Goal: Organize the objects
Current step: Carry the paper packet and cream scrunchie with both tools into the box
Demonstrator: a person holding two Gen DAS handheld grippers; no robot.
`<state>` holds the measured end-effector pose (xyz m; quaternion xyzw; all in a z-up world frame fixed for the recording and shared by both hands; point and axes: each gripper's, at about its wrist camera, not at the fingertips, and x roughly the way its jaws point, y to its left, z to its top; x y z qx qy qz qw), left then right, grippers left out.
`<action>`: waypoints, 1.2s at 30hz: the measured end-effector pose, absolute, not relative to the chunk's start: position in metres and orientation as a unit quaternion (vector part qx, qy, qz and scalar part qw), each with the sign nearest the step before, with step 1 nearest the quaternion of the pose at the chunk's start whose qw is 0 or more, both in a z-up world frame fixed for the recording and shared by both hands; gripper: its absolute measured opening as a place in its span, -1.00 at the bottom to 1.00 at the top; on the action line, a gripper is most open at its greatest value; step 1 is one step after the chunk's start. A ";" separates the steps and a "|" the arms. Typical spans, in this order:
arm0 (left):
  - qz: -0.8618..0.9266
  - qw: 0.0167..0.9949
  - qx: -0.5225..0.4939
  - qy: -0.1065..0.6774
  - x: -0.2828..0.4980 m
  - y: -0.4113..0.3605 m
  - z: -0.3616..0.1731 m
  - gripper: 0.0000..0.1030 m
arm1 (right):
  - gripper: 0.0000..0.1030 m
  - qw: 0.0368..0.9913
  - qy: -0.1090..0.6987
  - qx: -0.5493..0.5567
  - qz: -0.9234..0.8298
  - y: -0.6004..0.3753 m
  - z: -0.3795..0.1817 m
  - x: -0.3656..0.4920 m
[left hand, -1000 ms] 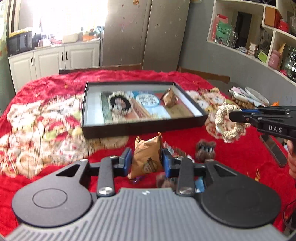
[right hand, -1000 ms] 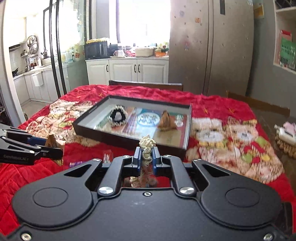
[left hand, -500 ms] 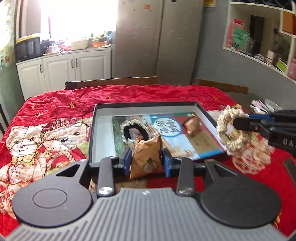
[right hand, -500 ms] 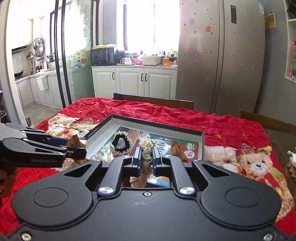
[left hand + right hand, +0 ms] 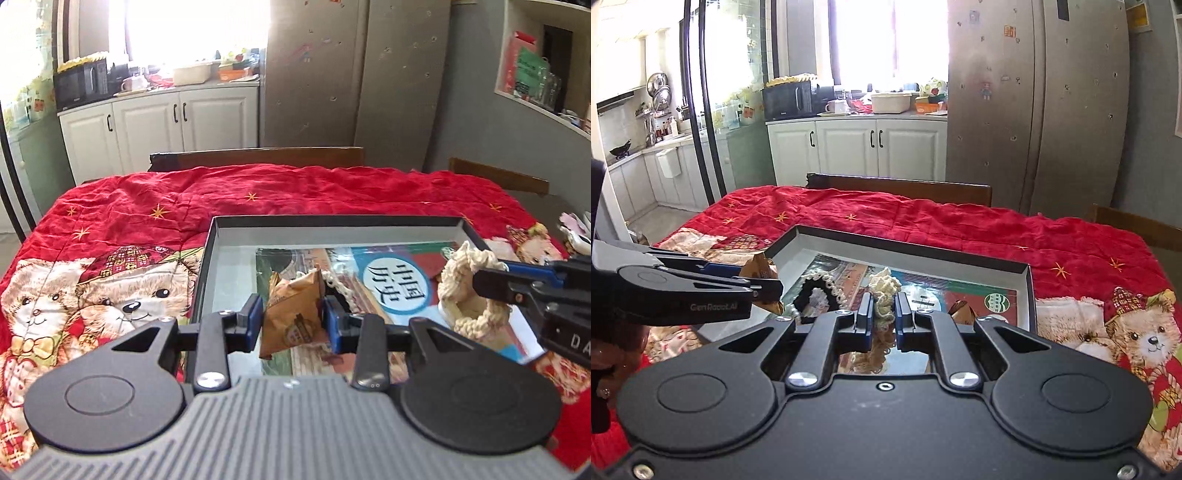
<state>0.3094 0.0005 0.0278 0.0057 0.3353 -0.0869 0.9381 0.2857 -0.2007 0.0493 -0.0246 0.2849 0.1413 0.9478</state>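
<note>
Left tool (image 5: 291,316) pinches a brown snack packet (image 5: 293,315), held above the near left part of the black tray (image 5: 332,221). Right tool (image 5: 883,317) is pressed onto a cream crocheted ring (image 5: 884,286), over the tray's middle. Recommended: lower each item into bare tray floor, clear of the dark scrunchie (image 5: 816,299) and the wrapped piece (image 5: 960,307), before releasing.
</note>
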 end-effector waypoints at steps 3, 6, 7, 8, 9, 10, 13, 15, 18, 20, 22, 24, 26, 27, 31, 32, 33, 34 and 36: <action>-0.080 0.938 0.006 0.338 0.321 -0.001 0.023 -0.22 | -0.79 0.946 0.290 -0.020 0.140 -0.199 0.043 0.298; -0.075 0.936 0.009 0.342 0.330 -0.004 0.018 -0.22 | -0.79 0.945 0.295 -0.020 0.138 -0.198 0.037 0.309; -0.074 0.936 0.010 0.344 0.333 -0.005 0.017 -0.21 | -0.79 0.945 0.297 -0.019 0.138 -0.198 0.035 0.312; -0.072 0.935 0.010 0.346 0.336 -0.005 0.014 -0.21 | -0.79 0.944 0.299 -0.020 0.137 -0.197 0.033 0.316; -0.071 0.935 0.010 0.348 0.338 -0.006 0.013 -0.21 | -0.79 0.944 0.301 -0.020 0.136 -0.196 0.031 0.319; -0.069 0.934 0.009 0.350 0.340 -0.006 0.011 -0.21 | -0.79 0.943 0.303 -0.019 0.136 -0.196 0.028 0.323; -0.069 0.931 0.007 0.357 0.346 -0.007 0.005 -0.21 | -0.79 0.941 0.310 -0.014 0.138 -0.195 0.024 0.330; -0.068 0.931 0.008 0.359 0.349 -0.008 0.003 -0.21 | -0.79 0.939 0.316 -0.015 0.138 -0.194 0.020 0.335; -0.067 0.930 0.009 0.360 0.353 -0.009 0.000 -0.20 | -0.79 0.937 0.322 -0.018 0.136 -0.193 0.015 0.339; -0.067 0.931 0.009 0.360 0.355 -0.009 -0.001 -0.19 | -0.79 0.935 0.328 -0.017 0.134 -0.193 0.011 0.342; -0.067 0.930 0.009 0.360 0.356 -0.010 -0.002 -0.18 | -0.79 0.933 0.333 -0.016 0.133 -0.194 0.008 0.345; -0.067 0.930 0.009 0.360 0.357 -0.011 -0.002 -0.17 | -0.79 0.932 0.336 -0.015 0.131 -0.195 0.006 0.346; -0.067 0.930 0.010 0.361 0.358 -0.012 -0.003 -0.15 | -0.79 0.932 0.338 -0.013 0.131 -0.196 0.006 0.347; -0.067 0.930 0.010 0.361 0.358 -0.012 -0.003 -0.14 | -0.79 0.931 0.339 -0.014 0.131 -0.196 0.005 0.348; -0.071 0.927 0.007 0.369 0.360 -0.013 -0.008 -0.17 | -0.79 0.930 0.342 -0.017 0.132 -0.195 0.004 0.349; -0.069 0.927 0.009 0.369 0.360 -0.014 -0.009 -0.17 | -0.79 0.930 0.343 -0.017 0.132 -0.196 0.004 0.349; -0.069 0.927 0.010 0.370 0.360 -0.014 -0.010 -0.17 | -0.78 0.929 0.345 -0.018 0.131 -0.196 0.004 0.350; -0.070 0.926 0.009 0.371 0.360 -0.014 -0.012 -0.17 | -0.78 0.929 0.346 -0.018 0.131 -0.196 0.003 0.350; -0.071 0.926 0.009 0.372 0.360 -0.015 -0.013 -0.16 | -0.78 0.928 0.350 -0.018 0.129 -0.196 0.001 0.352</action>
